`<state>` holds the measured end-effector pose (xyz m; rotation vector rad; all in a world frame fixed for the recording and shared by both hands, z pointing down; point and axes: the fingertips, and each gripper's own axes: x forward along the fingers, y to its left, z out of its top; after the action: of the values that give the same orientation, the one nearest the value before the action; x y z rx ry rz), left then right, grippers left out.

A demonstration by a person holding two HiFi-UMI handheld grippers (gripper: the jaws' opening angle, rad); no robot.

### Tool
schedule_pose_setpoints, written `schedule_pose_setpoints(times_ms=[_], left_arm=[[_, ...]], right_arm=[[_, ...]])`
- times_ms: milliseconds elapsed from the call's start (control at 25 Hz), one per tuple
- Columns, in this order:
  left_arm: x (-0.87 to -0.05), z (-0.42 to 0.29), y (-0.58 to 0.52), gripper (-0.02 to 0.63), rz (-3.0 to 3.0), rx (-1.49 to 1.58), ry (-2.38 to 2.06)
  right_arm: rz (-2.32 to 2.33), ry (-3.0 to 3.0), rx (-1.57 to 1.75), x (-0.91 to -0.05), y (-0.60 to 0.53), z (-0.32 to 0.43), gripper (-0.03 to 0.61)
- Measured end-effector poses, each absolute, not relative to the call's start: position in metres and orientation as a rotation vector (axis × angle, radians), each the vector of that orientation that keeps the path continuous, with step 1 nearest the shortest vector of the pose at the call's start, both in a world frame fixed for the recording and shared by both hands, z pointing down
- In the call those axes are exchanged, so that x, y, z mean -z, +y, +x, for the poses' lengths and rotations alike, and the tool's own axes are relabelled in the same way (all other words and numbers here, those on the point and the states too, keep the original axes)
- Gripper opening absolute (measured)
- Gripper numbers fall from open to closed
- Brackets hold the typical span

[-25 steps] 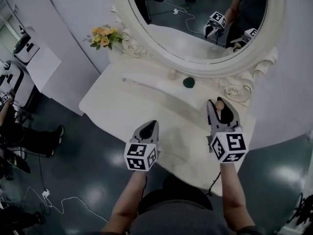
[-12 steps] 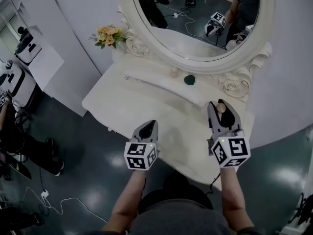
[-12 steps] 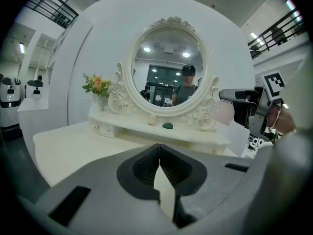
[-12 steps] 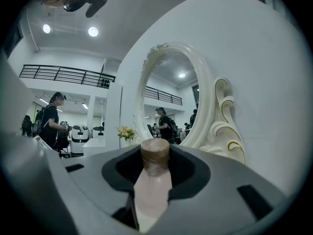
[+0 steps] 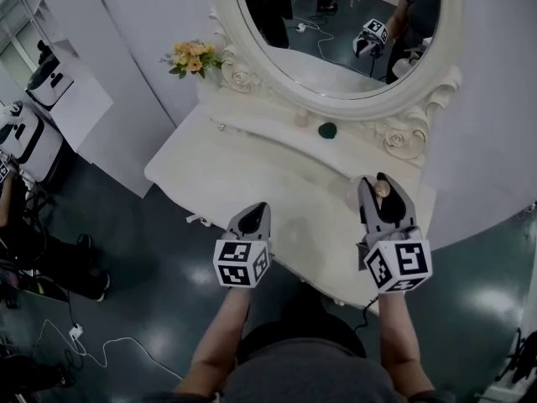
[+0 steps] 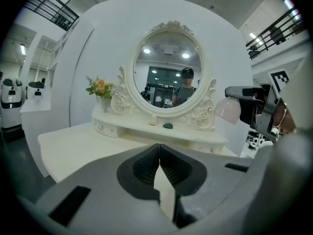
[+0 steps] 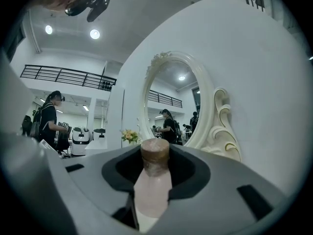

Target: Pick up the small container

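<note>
The small container (image 7: 154,180) is a pale pink bottle with a brown cap. It stands upright between the jaws of my right gripper (image 7: 155,166), which is shut on its body. In the head view the right gripper (image 5: 382,185) holds the container (image 5: 382,189) above the right front part of the white vanity table (image 5: 243,170). My left gripper (image 5: 258,212) hovers over the table's front edge, shut and empty. In the left gripper view its jaws (image 6: 159,150) meet tip to tip, and the container (image 6: 228,109) shows at the right.
An oval mirror (image 5: 336,23) in a carved white frame stands at the table's back. On the shelf below it lie a dark green object (image 5: 327,129) and a small pale bottle (image 5: 300,117). A flower bunch (image 5: 193,57) sits at the back left. Dark floor surrounds the table.
My right gripper has drawn back from the mirror shelf toward the table's front with the container still in it. The left gripper has hardly moved.
</note>
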<state>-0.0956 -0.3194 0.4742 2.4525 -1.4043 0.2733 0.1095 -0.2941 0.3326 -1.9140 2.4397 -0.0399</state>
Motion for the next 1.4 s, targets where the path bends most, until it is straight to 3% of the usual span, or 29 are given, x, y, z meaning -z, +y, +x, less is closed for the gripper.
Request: schedule_pose_setpoints(times_ms=[1400], left_arm=[[-0.465, -0.111, -0.303, 0.006, 2.454, -0.224, -1.417]], right_arm=[[-1.875, 2.425, -0.032, -0.310, -0.268, 0.087, 0.141]])
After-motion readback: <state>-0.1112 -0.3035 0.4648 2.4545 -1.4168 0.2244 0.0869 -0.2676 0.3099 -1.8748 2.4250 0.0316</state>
